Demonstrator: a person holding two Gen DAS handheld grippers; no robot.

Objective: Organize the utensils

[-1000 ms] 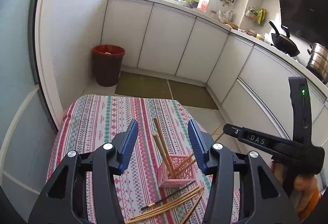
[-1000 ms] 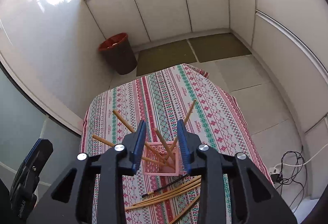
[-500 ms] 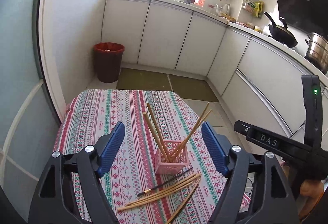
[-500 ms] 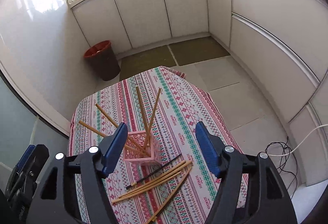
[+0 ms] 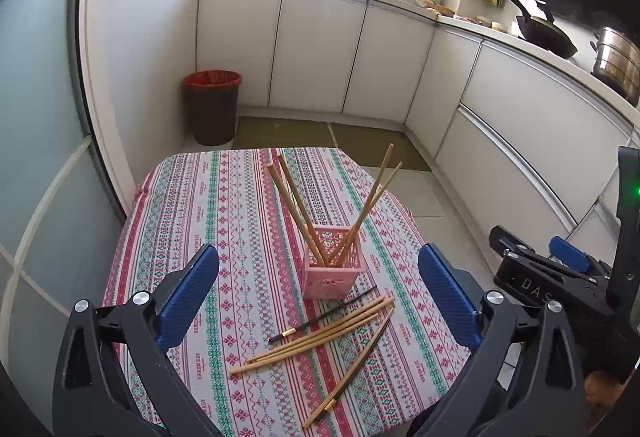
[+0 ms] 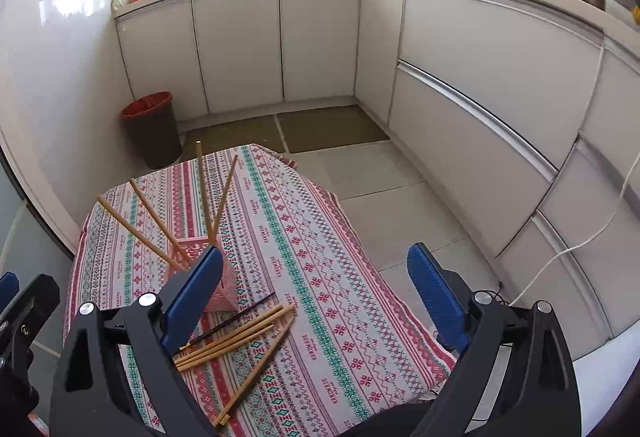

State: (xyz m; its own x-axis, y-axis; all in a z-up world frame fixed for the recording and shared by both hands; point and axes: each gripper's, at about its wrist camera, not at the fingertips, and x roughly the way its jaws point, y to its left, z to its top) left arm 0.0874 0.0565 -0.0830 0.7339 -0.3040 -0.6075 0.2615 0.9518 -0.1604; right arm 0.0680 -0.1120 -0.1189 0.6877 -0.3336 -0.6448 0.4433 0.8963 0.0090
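Observation:
A pink lattice holder (image 5: 333,264) stands on the patterned tablecloth (image 5: 224,221) with several wooden chopsticks (image 5: 296,209) leaning out of it. Several loose chopsticks (image 5: 320,333), one of them dark (image 5: 324,315), lie on the cloth just in front of it. My left gripper (image 5: 318,293) is open and empty, held above the loose chopsticks. My right gripper (image 6: 312,295) is open and empty over the cloth, right of the holder (image 6: 224,281); its left finger covers part of the holder. The loose chopsticks (image 6: 240,337) lie below it.
The small table's edges drop off to a tiled floor (image 6: 384,205) on the right and far sides. A red-lined bin (image 5: 212,105) stands by the wall. White kitchen cabinets (image 5: 320,49) run behind and to the right. My right gripper's body (image 5: 560,285) shows at the left view's right edge.
Both grippers opened wide and pulled back and up from the holder. The chopsticks they held now stand in the holder.

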